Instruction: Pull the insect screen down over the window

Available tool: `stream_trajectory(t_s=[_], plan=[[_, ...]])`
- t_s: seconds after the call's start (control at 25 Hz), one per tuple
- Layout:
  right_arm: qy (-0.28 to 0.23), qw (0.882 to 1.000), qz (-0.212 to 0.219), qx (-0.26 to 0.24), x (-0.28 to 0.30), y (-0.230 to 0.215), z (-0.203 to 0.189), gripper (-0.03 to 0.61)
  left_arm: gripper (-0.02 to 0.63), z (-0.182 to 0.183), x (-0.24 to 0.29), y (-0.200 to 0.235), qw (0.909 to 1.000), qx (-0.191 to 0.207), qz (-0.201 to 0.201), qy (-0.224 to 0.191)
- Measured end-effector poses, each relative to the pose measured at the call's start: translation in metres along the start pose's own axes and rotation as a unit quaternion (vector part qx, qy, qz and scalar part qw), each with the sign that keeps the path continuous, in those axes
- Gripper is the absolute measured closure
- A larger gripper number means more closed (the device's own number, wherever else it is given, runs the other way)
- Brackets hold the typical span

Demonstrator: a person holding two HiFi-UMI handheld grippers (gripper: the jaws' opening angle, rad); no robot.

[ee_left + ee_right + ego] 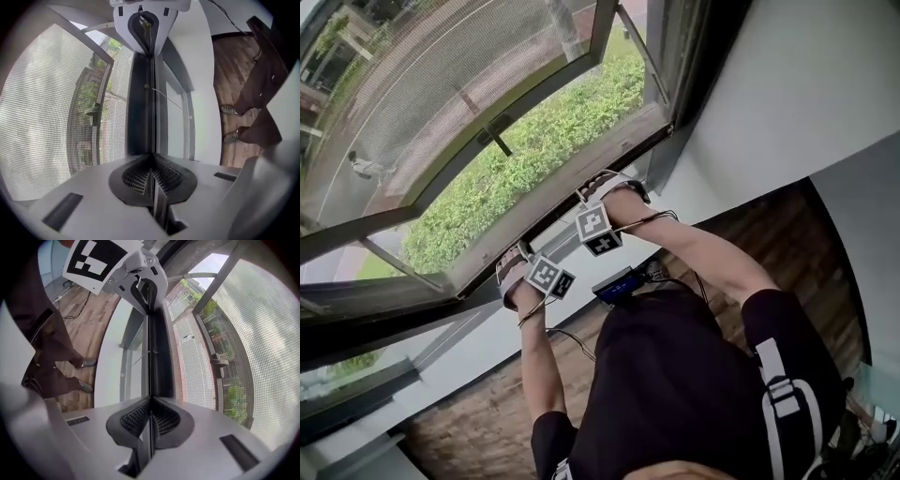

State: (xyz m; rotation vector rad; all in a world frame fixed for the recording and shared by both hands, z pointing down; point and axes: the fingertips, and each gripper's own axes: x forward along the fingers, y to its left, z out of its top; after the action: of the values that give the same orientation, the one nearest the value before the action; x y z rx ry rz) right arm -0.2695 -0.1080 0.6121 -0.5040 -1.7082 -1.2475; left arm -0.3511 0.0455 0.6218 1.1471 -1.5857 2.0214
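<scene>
With left gripper (152, 159) and right gripper (150, 401) pinched shut on the bottom bar (140, 108) of the insect screen (42, 108) (thin lip only), we judge the pull-down under way; next, draw both ends down evenly.

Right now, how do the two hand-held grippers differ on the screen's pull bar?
In the head view the left hand-held gripper sits lower left along the pull bar, the right hand-held gripper further up and right. The mesh lies left of the bar in the left gripper view, right of it in the right gripper view. Both are shut on the bar.
</scene>
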Motion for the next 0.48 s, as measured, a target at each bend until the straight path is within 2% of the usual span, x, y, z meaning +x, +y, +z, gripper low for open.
stream_trajectory(t_s=[0.12, 0.24, 0.48], plan=[[0.013, 1.000, 0.023, 0.002, 0.0097, 0.0028, -0.0007, 0.563, 0.607, 0.0005, 0.0106, -0.0050, 0.9999, 0.009, -0.007, 0.010], [-0.006, 1.000, 0.023, 0.012, 0.0097, 0.0034, -0.0013, 0.563, 0.607, 0.0032, 0.0085, -0.0061, 0.9997, -0.008, -0.023, -0.001], [-0.015, 1.000, -0.015, 0.010, 0.0088, 0.0054, -0.0095, 0.562, 0.607, 0.0091, 0.0111, -0.0054, 0.9997, -0.015, 0.018, -0.003]])
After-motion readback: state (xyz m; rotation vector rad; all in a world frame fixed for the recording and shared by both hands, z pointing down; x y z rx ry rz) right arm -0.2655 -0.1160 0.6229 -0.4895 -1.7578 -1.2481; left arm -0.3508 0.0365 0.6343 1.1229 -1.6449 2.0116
